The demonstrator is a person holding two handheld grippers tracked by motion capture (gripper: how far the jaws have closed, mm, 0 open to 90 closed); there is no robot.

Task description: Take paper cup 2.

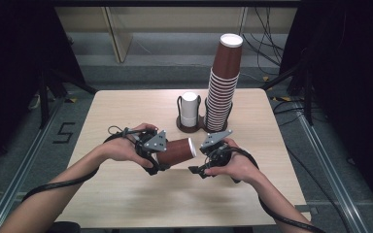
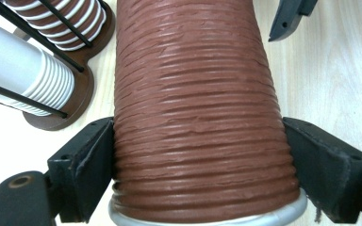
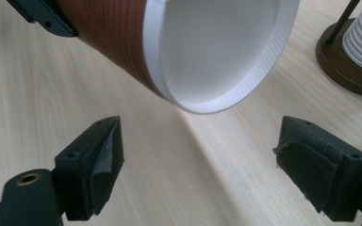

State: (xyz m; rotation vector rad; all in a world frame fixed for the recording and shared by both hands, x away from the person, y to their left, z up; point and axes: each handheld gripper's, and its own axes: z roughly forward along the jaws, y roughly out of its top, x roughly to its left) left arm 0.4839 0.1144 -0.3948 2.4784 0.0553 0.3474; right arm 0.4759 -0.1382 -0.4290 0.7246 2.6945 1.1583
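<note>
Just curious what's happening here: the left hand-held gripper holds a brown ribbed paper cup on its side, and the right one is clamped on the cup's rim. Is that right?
Not quite. The left hand-held gripper does hold the brown ribbed paper cup on its side, but the right hand-held gripper is open, with nothing between its jaws. The right gripper view shows the cup's rim apart from them.

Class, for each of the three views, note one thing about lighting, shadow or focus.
High view: the table is evenly lit against dark surroundings. Left gripper view: the brown cup is sharp, its ridges crisp. Right gripper view: the cup's white inside looks bright and soft, with a faint shadow on the wood below.
</note>
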